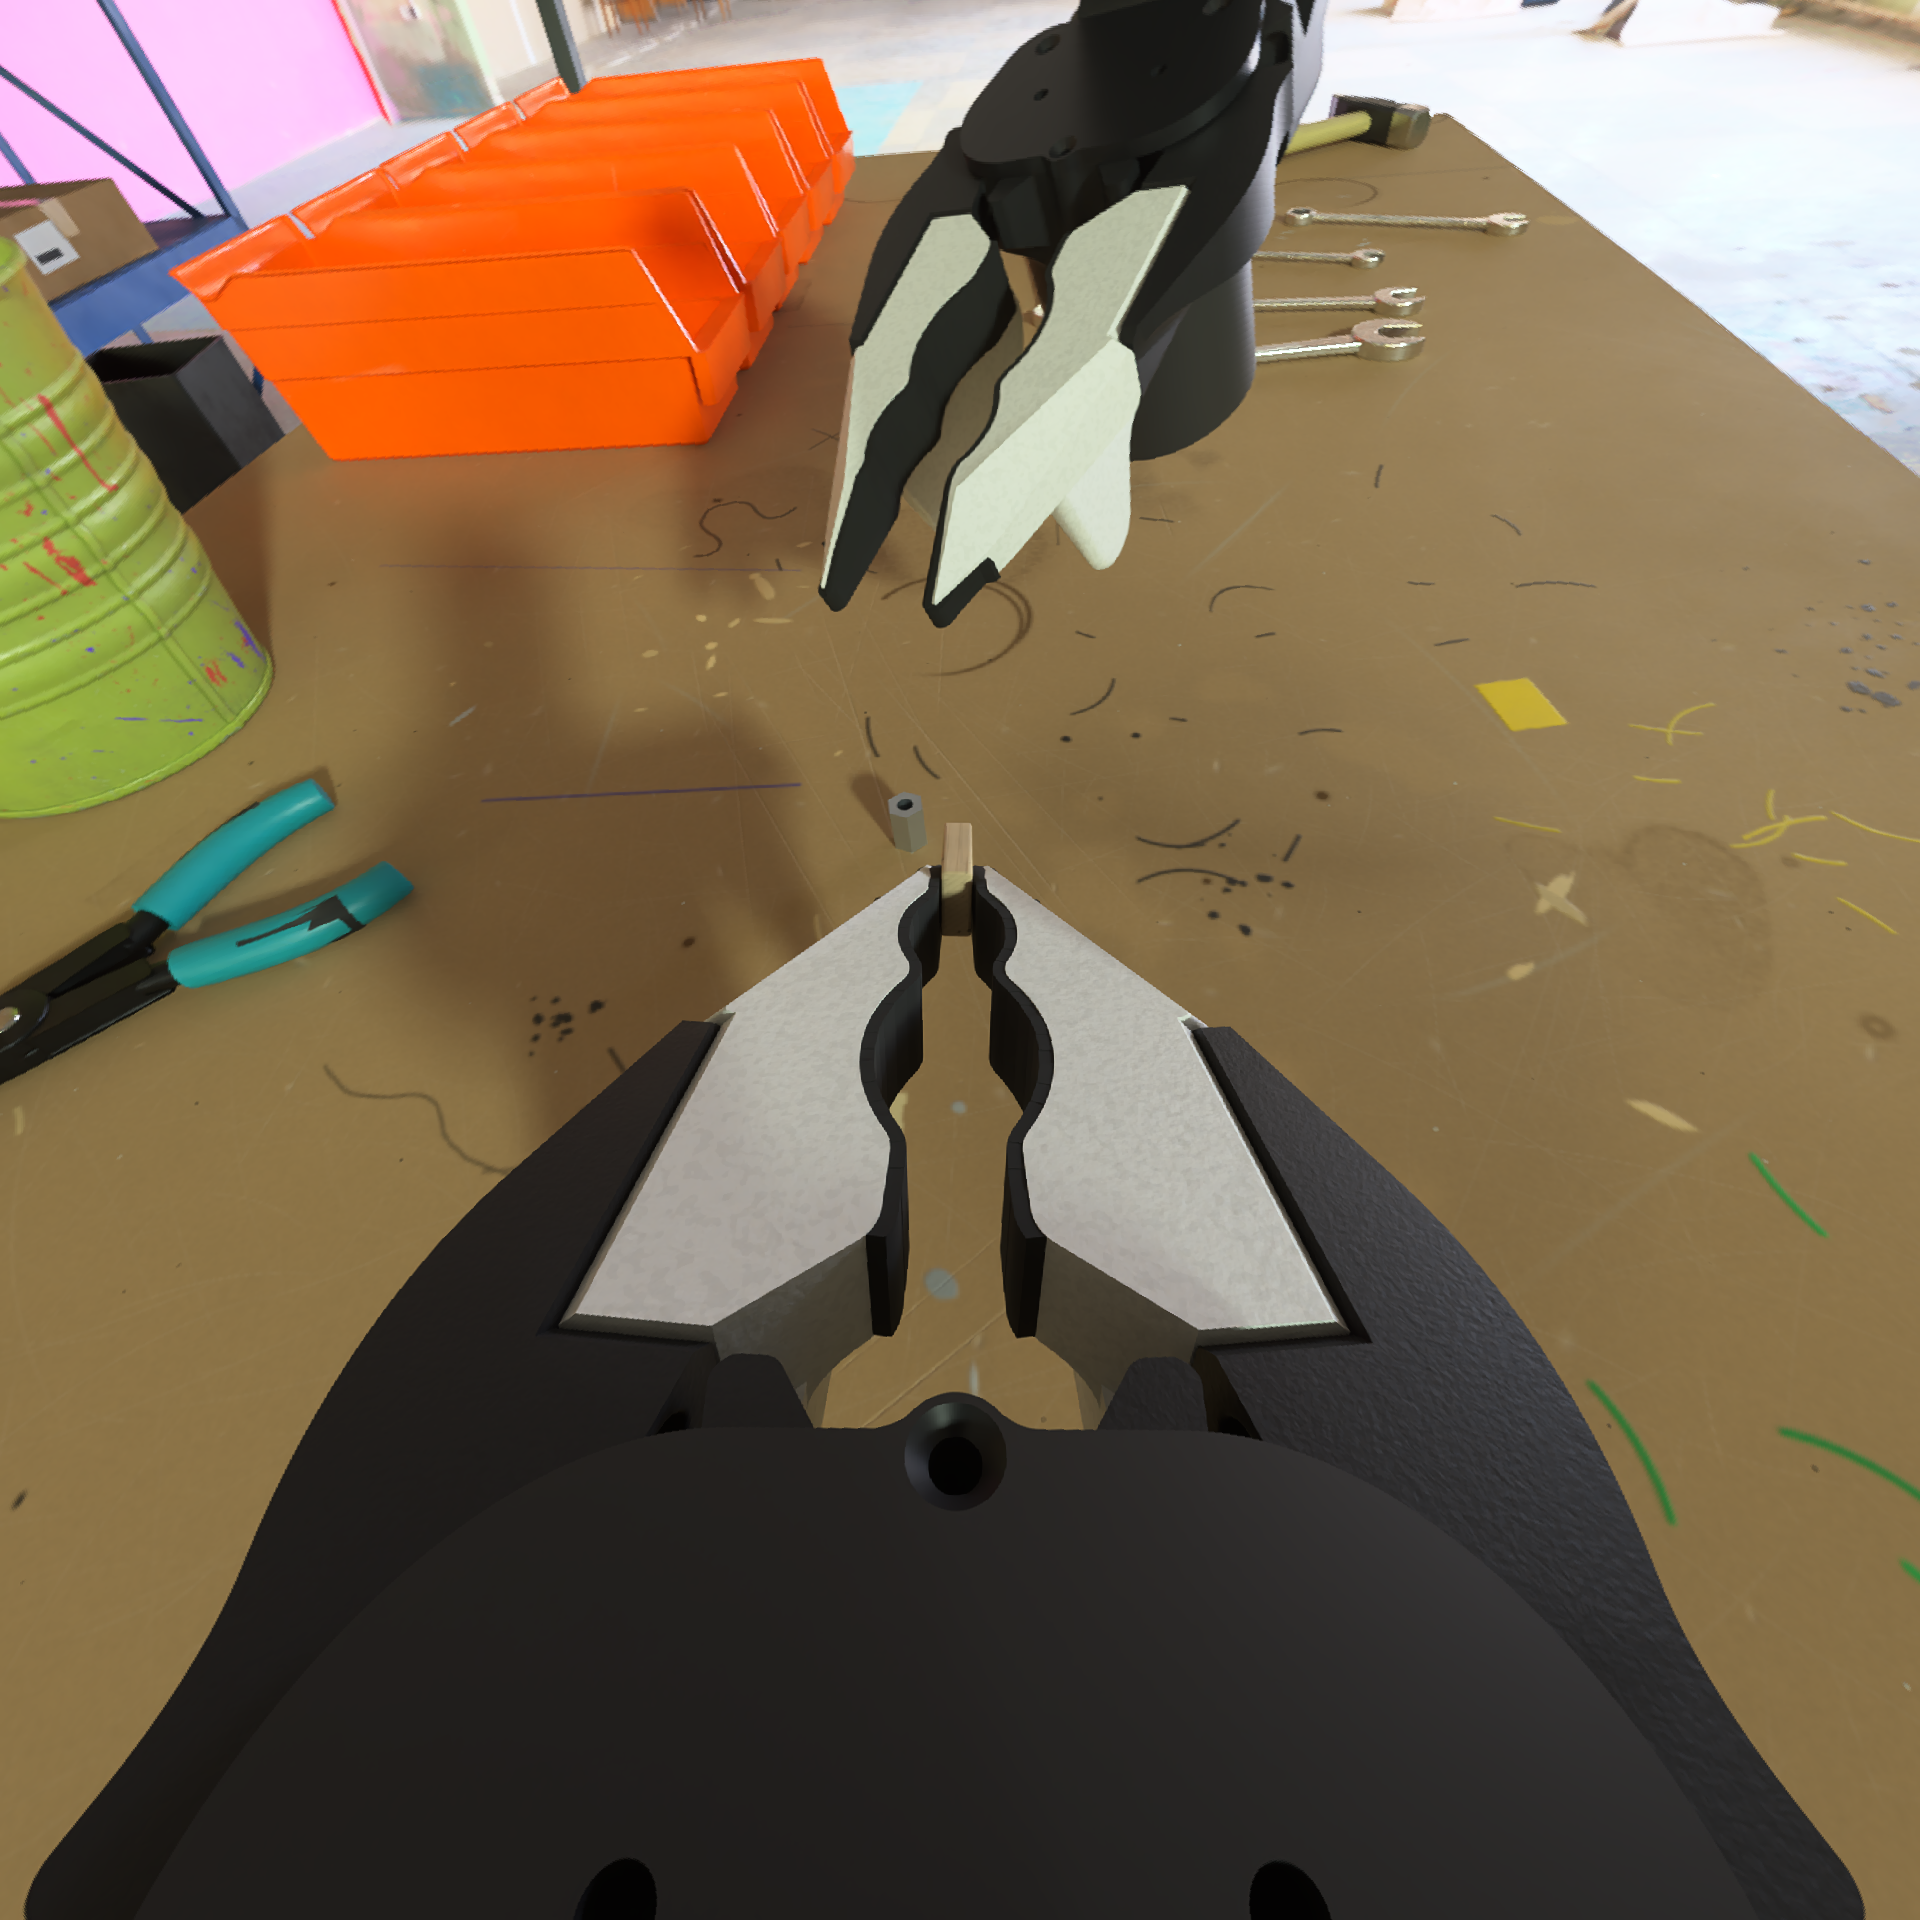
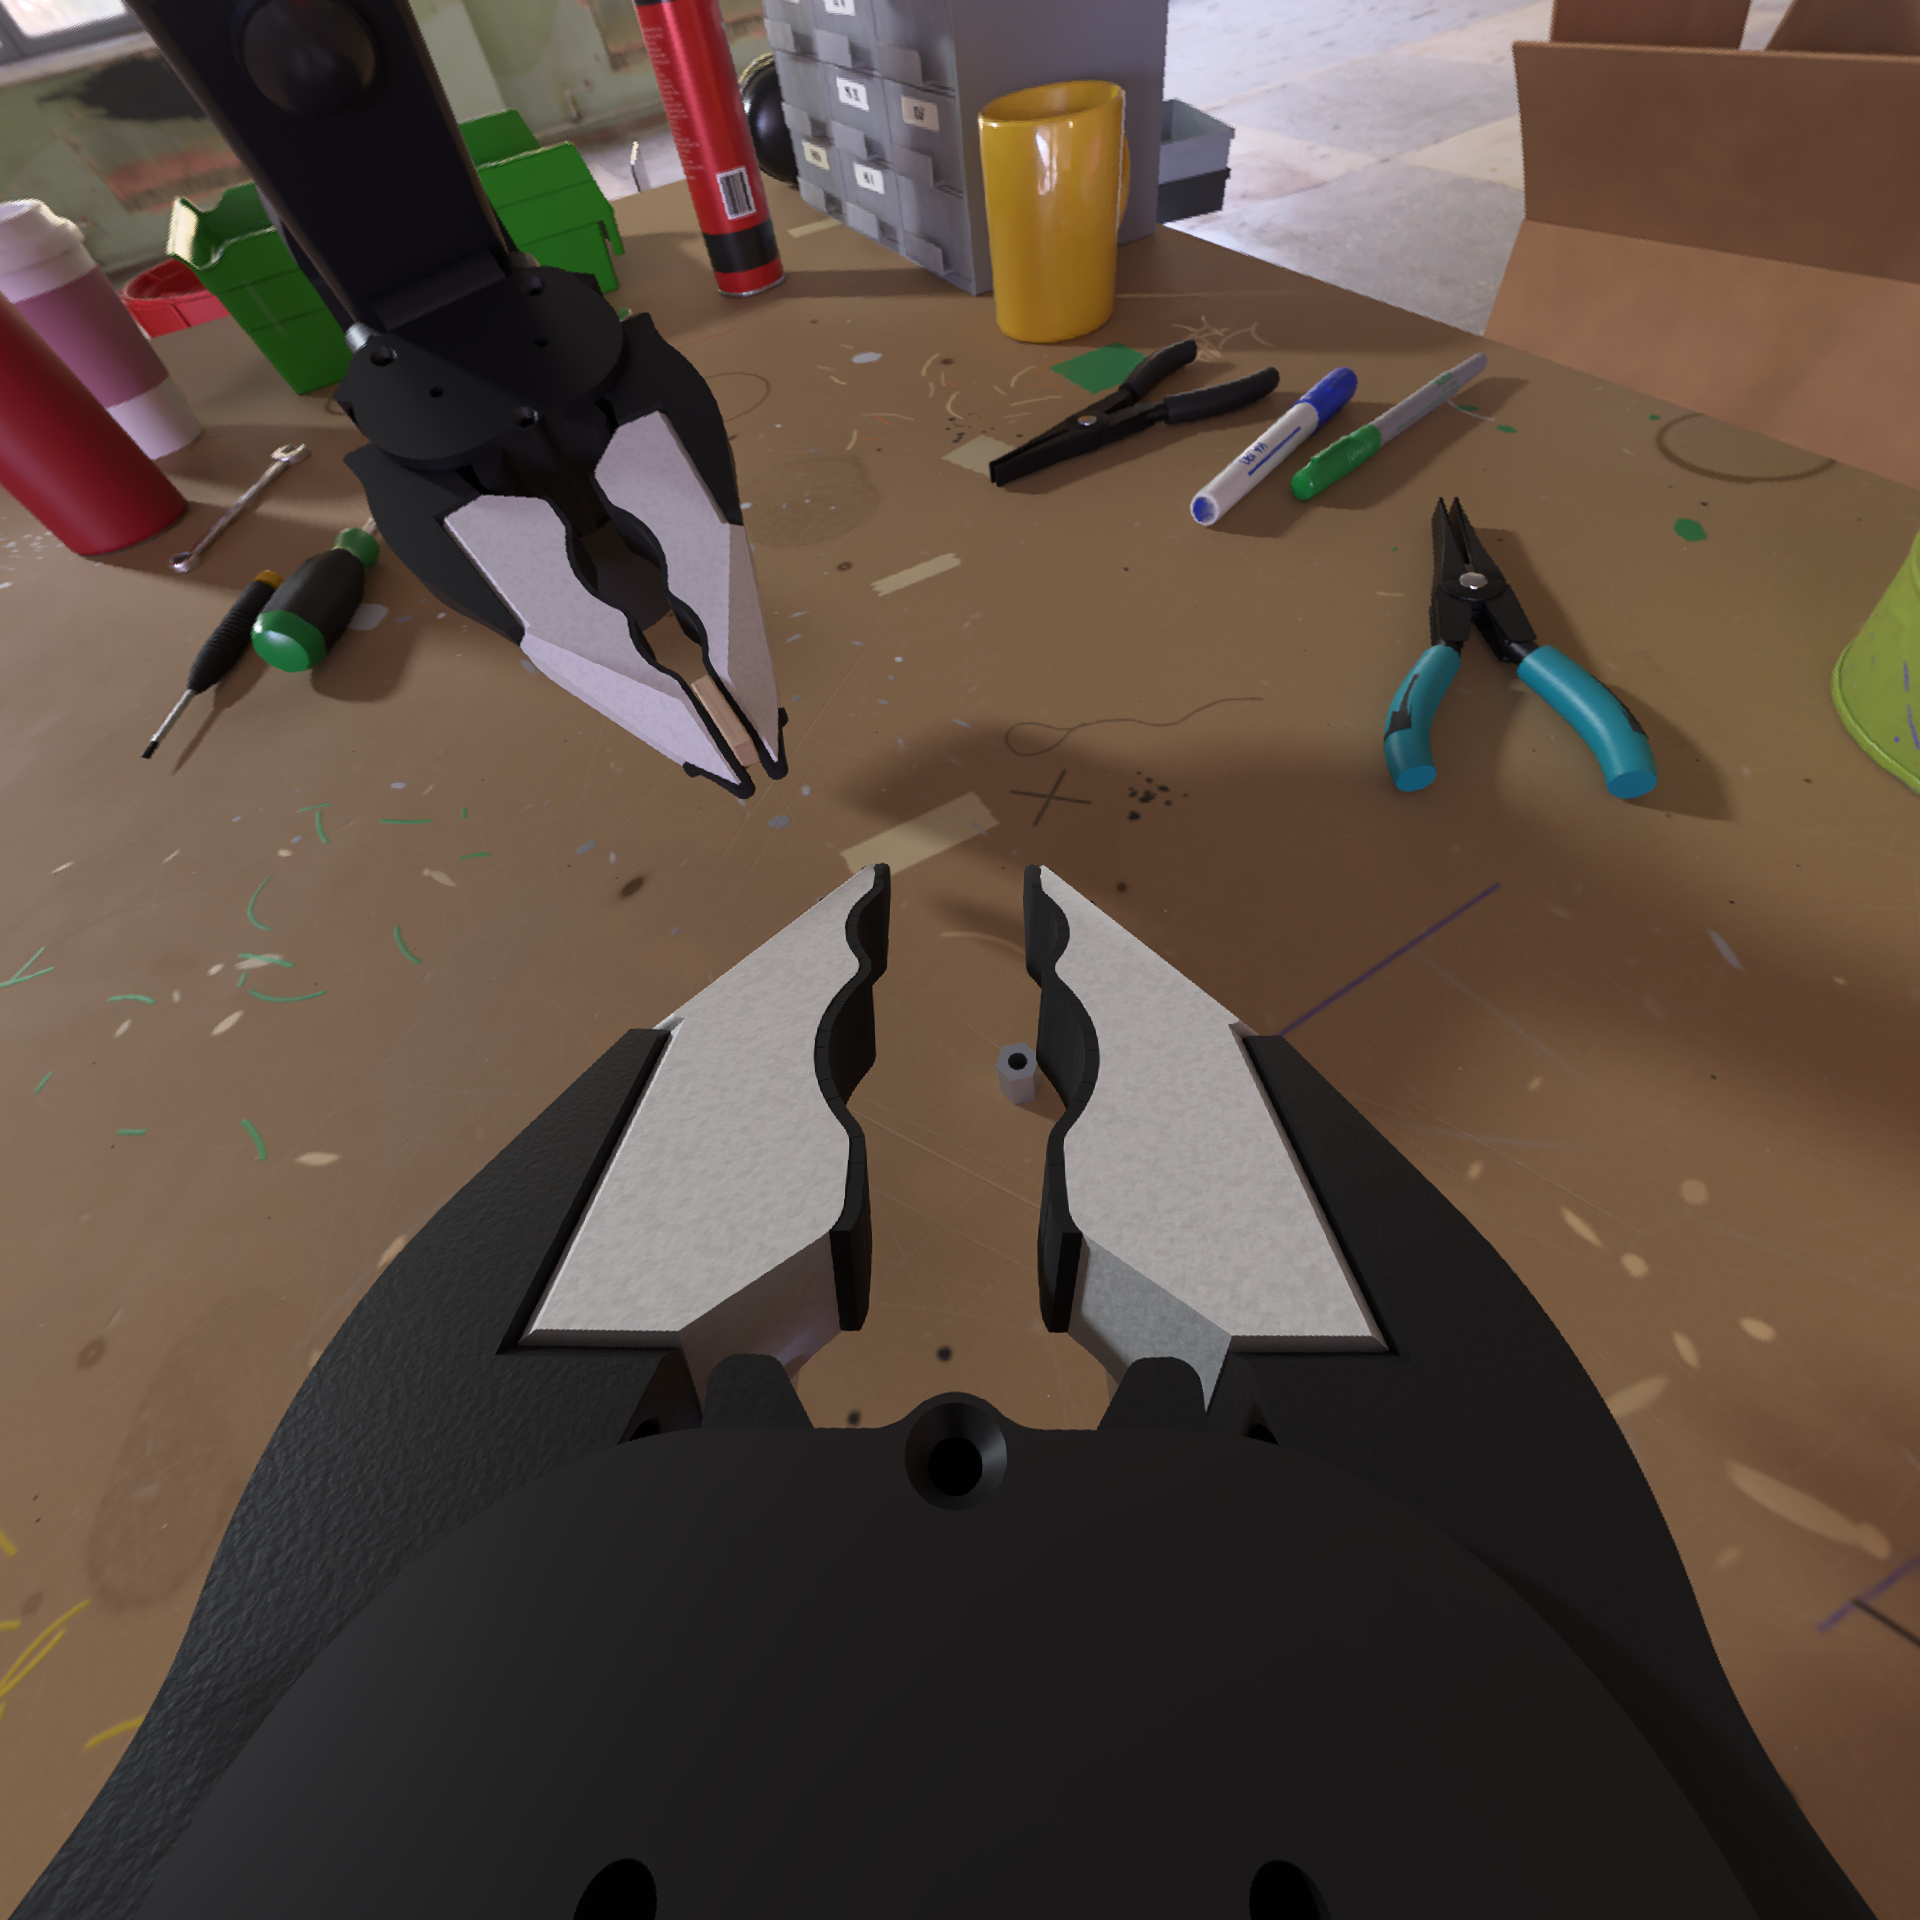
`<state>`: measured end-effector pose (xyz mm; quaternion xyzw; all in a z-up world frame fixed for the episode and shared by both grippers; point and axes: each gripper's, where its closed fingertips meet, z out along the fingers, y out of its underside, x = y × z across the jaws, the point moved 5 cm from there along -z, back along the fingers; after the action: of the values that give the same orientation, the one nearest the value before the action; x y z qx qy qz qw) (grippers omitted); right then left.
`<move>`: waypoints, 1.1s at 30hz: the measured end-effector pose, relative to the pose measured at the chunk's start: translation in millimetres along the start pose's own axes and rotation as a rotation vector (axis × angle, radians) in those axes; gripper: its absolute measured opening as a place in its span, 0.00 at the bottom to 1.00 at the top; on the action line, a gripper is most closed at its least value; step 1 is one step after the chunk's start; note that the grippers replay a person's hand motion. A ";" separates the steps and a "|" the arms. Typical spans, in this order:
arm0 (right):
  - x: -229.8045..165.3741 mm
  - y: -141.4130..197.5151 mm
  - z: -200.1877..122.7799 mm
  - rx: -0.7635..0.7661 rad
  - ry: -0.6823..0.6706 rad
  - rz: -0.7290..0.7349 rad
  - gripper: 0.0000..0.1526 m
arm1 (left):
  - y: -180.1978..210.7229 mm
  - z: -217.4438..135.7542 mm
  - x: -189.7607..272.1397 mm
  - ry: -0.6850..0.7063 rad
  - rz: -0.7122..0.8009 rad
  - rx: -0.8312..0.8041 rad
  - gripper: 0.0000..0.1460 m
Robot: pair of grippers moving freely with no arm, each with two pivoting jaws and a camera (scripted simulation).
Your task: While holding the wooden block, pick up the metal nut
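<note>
Pinching the wooden block (image 1: 957,878), left gripper (image 1: 957,883); right gripper (image 2: 956,883), spread, frames the metal nut (image 2: 1017,1075).

Bright, even daylight, soft shadows on tabletop (image 1: 1351,935), sharp focus, wide-angle stretch at edges, no glare

A brown, paint-flecked table (image 1: 1351,1039) carries orange bins (image 1: 499,312), a green bucket (image 1: 94,582), teal-handled pliers (image 1: 197,935), wrenches (image 1: 1351,312) and a hammer (image 1: 1361,123). A small metal nut (image 1: 906,821) stands upright on it. At its other side are a yellow mug (image 2: 1051,208), black pliers (image 2: 1132,410), two markers (image 2: 1320,436), screwdrivers (image 2: 281,613) and a red can (image 2: 717,145).
</note>
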<state>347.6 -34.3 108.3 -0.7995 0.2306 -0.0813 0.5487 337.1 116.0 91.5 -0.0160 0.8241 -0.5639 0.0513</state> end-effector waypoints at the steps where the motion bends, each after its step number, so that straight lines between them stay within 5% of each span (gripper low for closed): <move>1: 0.5 0.5 0.5 -0.003 0.007 0.003 0.17 | 0.3 -0.1 -1.0 -0.007 -0.004 -0.001 0.03; 23: 4.6 7.4 2.3 -0.046 0.022 0.023 0.16 | 0.6 -0.7 -3.9 -0.035 -0.018 -0.009 0.03; 33: 7.3 48.3 3.1 -0.298 0.116 -0.032 0.19 | 2.1 -2.2 -10.3 -0.071 -0.037 -0.010 0.03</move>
<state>341.7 -49.1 62.0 -0.8696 0.2587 -0.1010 0.4084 347.2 119.7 91.0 -0.0513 0.8241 -0.5598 0.0698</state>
